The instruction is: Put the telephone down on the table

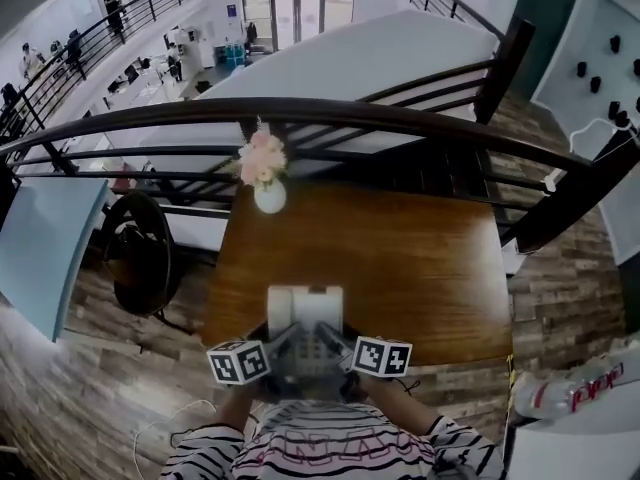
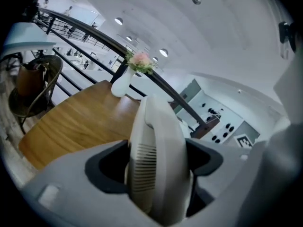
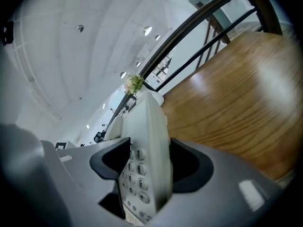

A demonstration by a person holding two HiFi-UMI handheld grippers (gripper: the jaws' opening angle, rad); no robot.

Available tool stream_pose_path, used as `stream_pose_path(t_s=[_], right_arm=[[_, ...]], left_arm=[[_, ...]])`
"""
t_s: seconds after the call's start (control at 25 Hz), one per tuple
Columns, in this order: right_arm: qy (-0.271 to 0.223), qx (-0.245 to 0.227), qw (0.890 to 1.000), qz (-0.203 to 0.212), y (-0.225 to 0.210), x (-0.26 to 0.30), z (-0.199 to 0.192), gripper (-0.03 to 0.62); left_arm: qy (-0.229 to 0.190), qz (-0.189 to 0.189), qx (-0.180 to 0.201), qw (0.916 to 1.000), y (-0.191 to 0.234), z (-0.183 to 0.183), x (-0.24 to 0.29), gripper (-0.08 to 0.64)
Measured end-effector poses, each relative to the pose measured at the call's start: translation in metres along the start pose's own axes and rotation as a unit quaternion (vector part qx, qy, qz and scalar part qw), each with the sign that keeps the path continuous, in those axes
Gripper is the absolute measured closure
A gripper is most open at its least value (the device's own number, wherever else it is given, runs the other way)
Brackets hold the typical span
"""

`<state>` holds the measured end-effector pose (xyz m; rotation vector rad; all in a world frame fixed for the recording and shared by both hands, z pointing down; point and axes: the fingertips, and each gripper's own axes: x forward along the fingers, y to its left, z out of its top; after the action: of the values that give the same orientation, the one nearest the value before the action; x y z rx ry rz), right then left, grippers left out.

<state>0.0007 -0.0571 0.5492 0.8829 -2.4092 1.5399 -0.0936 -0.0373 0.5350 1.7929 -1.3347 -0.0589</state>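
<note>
The white telephone [image 1: 305, 316] sits low in the centre of the head view, over the near edge of the wooden table [image 1: 410, 258] and carried between the two grippers; whether its base touches the wood cannot be told. The left gripper [image 2: 156, 167] is clamped on the telephone's handset side, with the slotted earpiece [image 2: 142, 167] filling the gap between its dark pads [image 2: 106, 167]. The right gripper [image 3: 144, 167] is clamped on the opposite side, where the numbered keypad [image 3: 134, 174] faces its camera. The grippers' marker cubes [image 1: 238, 361] show at lower left and lower right of the telephone, just above the person's striped top [image 1: 330, 448] along the bottom edge. At the table's far edge, above the telephone and well apart from it, a white vase [image 1: 269, 198] holds pink flowers [image 1: 262, 156]. A dark curved railing [image 1: 350, 113] crosses the frame behind the vase, and a round dark chair [image 1: 140, 253] stands left of the table.
</note>
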Motion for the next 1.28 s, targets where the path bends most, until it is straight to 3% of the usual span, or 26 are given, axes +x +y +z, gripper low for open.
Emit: stream_pose_path(t_s=[0.56,1.28], right_arm=[[-0.04,0.038,0.998,-0.022,-0.008,0.141,0.044,0.328],[-0.057,0.053,0.996,-0.051,-0.054,0.243,0.09,0.325]], left_arm=[[0.041,-0.018,0.021,0.9988,0.11,0.091,0.058,0.196],[0.076,-0.03,0.026,0.9963,0.191,0.14,0.142,0.196]])
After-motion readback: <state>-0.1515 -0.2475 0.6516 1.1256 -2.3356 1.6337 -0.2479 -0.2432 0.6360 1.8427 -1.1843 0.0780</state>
